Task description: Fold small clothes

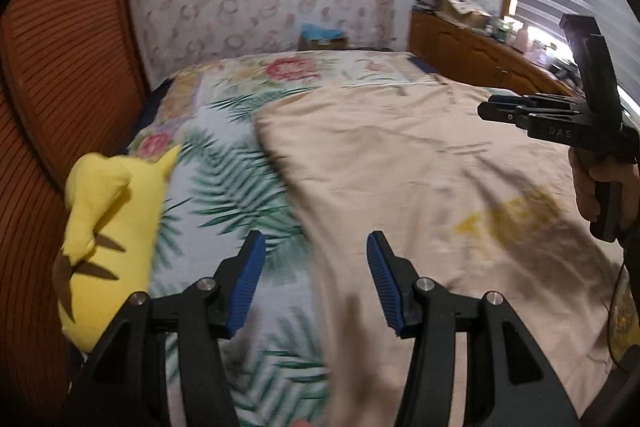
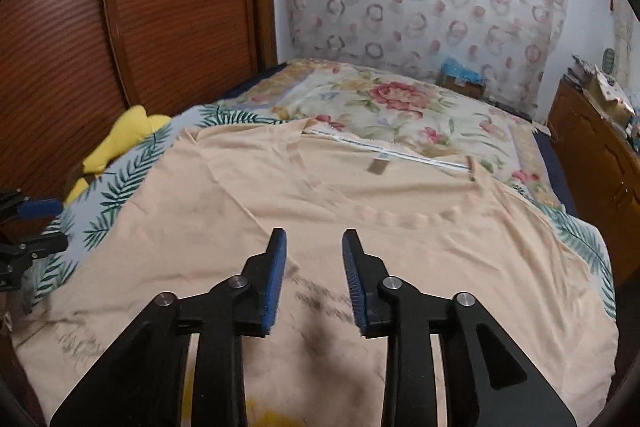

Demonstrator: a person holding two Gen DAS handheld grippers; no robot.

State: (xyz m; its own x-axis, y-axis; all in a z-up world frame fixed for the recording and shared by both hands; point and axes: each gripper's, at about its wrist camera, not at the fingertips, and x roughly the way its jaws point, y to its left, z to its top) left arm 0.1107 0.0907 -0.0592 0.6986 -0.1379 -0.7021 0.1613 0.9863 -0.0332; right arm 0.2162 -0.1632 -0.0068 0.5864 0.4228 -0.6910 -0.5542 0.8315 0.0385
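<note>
A peach T-shirt lies spread flat on the bed, collar toward the far wall, with a faint yellow print showing through. It also shows in the left wrist view. My left gripper is open and empty, hovering over the shirt's left edge. My right gripper is open and empty above the shirt's middle. The right gripper also shows from the side in the left wrist view, held up at the right. The left gripper shows at the left edge of the right wrist view.
The bed has a floral and palm-leaf cover. A yellow plush toy lies at the bed's left edge by a wooden sliding door. A wooden cabinet with clutter stands at the right.
</note>
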